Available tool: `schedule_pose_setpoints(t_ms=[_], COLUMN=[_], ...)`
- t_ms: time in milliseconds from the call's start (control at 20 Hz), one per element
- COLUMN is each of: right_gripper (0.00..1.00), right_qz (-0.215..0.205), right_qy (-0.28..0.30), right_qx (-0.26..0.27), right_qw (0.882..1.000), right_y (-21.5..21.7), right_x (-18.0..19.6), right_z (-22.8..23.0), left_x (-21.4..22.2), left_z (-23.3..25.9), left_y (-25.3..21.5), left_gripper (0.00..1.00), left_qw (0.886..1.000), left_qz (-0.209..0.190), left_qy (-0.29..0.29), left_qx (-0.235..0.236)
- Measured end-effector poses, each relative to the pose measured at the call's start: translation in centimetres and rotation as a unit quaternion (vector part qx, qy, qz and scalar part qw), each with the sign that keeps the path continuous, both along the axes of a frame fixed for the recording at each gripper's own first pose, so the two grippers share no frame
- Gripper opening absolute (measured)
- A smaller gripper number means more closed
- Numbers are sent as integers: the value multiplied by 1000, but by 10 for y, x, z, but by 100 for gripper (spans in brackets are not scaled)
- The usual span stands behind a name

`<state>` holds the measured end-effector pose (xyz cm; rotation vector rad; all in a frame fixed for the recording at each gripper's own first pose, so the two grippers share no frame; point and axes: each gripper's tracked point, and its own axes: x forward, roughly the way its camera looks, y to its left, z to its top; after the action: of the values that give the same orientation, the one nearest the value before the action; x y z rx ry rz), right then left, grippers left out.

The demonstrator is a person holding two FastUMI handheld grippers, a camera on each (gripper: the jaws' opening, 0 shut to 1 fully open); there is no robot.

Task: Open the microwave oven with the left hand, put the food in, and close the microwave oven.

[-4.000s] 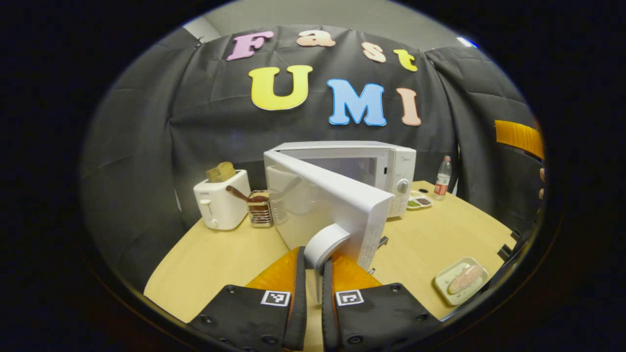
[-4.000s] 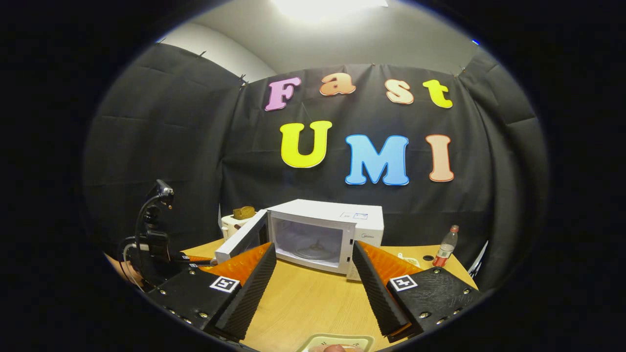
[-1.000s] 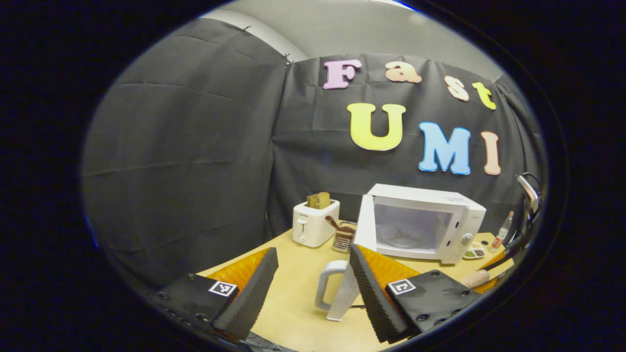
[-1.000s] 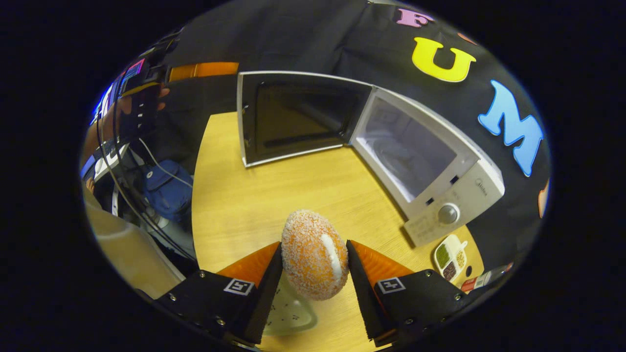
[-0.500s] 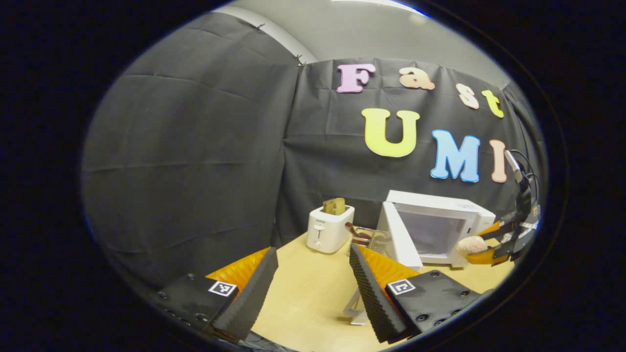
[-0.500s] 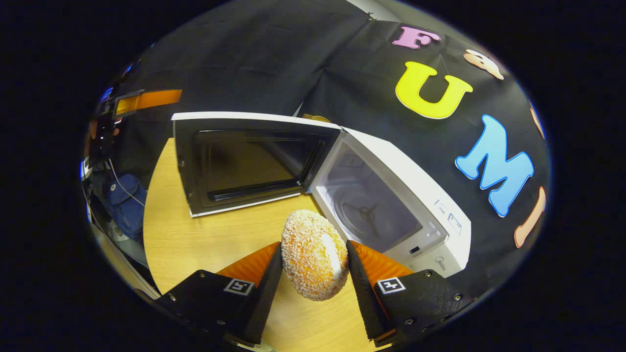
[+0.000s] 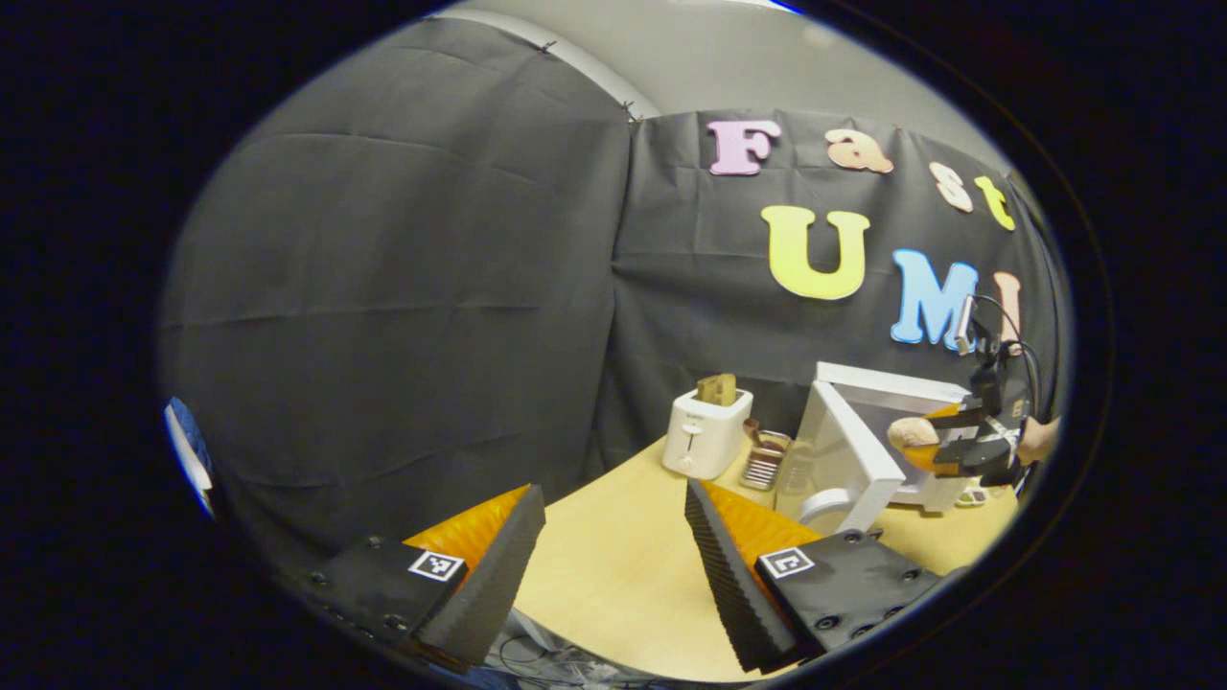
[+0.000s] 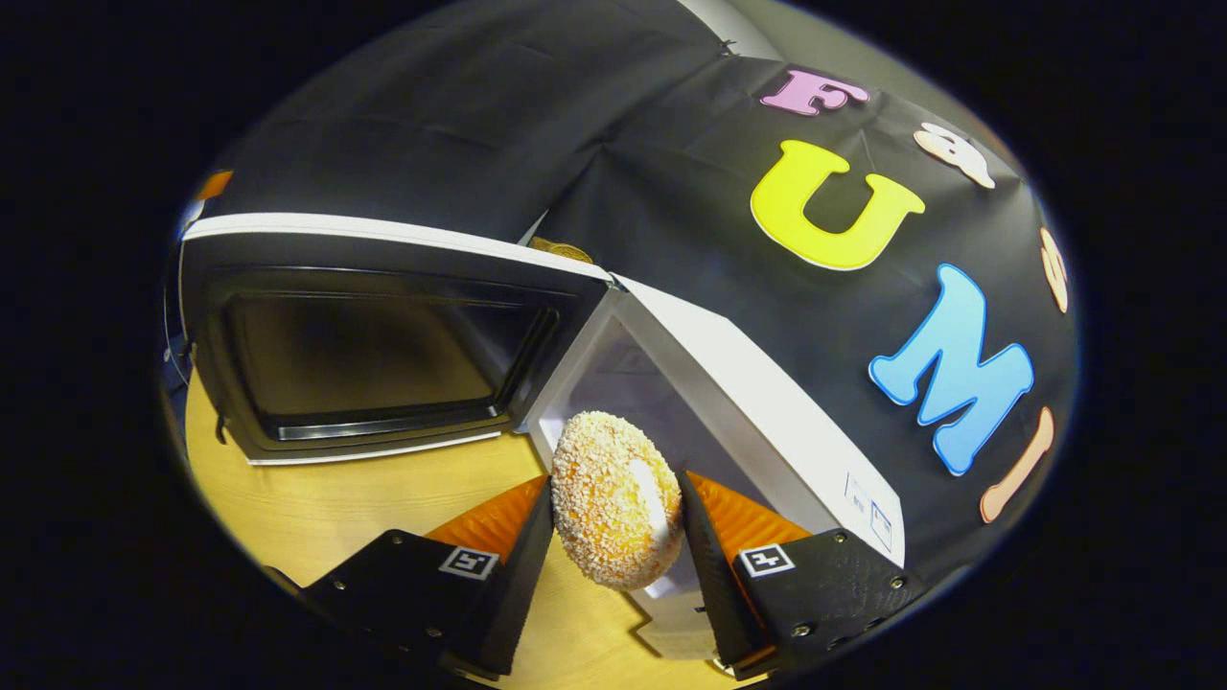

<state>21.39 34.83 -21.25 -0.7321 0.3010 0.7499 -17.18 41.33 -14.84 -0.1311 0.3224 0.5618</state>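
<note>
Two grippers are in use over a wooden table (image 7: pixel 613 565). Largest item: the microwave (image 8: pixel 767 422), standing toward the table's far edge with its door (image 8: pixel 364 335) swung wide open, inner face showing, cavity exposed. In the left gripper view the door (image 7: pixel 848 446) projects from the oven toward the table's near edge, handle (image 7: pixel 824 503) at its free end. A toaster (image 7: pixel 707 431) with bread in its slot stands near the far edge, beside a small rack (image 7: pixel 765 462) that sits between it and the microwave.

Right gripper (image 8: pixel 613 522): fingers clamped on the food (image 8: pixel 615 498), an oval crumbed piece held clear of the table just before the cavity mouth. Its long axis runs roughly upright, tilted slightly, one end pointing up toward the opening. The left gripper view shows the same food (image 7: pixel 911 433) in the right gripper (image 7: pixel 963 446), level with the oven front.

Left gripper (image 7: pixel 613 551): fingers spread apart, holding nothing, above the table's near edge, well apart from the door.
</note>
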Motion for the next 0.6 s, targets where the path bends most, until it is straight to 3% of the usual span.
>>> schedule_pose_setpoints(t_ms=[300, 600], right_gripper=[76, 76], right_qz=[-31, -55], right_qy=[-47, -57], right_qx=[-20, -69], right_qw=[998, 994], right_y=[15, 18], right_x=[52, 87], right_z=[-32, -81], left_x=[-34, -59], left_z=[1, -7], left_y=[8, 12], left_gripper=[96, 96], left_qw=[999, 997], left_qz=[34, 69], left_qy=[9, 30], left_qx=[7, 7])
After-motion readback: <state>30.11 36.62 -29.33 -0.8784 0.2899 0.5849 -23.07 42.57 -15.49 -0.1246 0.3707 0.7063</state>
